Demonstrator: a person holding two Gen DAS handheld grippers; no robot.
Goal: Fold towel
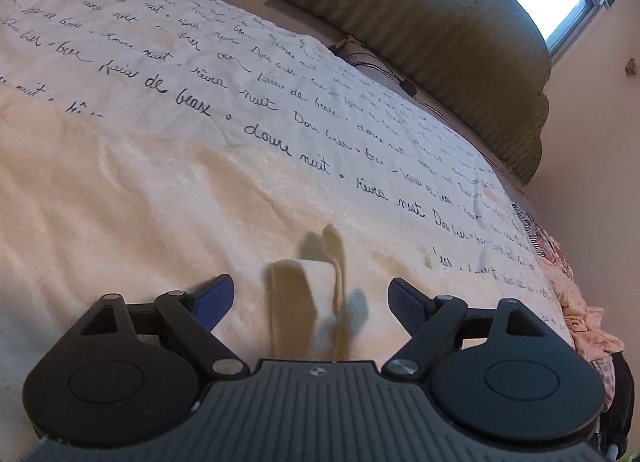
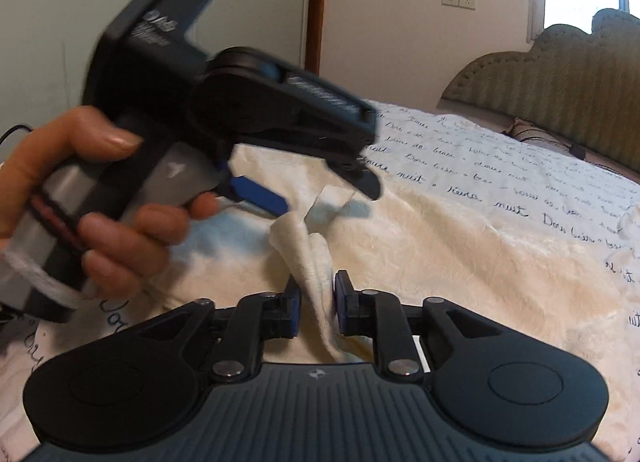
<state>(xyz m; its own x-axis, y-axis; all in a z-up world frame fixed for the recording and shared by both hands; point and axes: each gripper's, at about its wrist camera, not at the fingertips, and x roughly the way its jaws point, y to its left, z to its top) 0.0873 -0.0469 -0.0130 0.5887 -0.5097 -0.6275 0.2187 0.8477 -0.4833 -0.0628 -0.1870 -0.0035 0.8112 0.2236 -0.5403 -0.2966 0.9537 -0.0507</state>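
Pinching a raised fold of the cream towel (image 2: pixel 316 262) between nearly closed pads, right gripper (image 2: pixel 318 300) low over the bed (image 2: pixel 500 166). Left gripper (image 2: pixel 316 192) just beyond it, spread wide, towel corner standing between its pads, untouched. Rest of towel spread flat ahead of both grippers, across the lettered bedspread (image 1: pixel 240 62).
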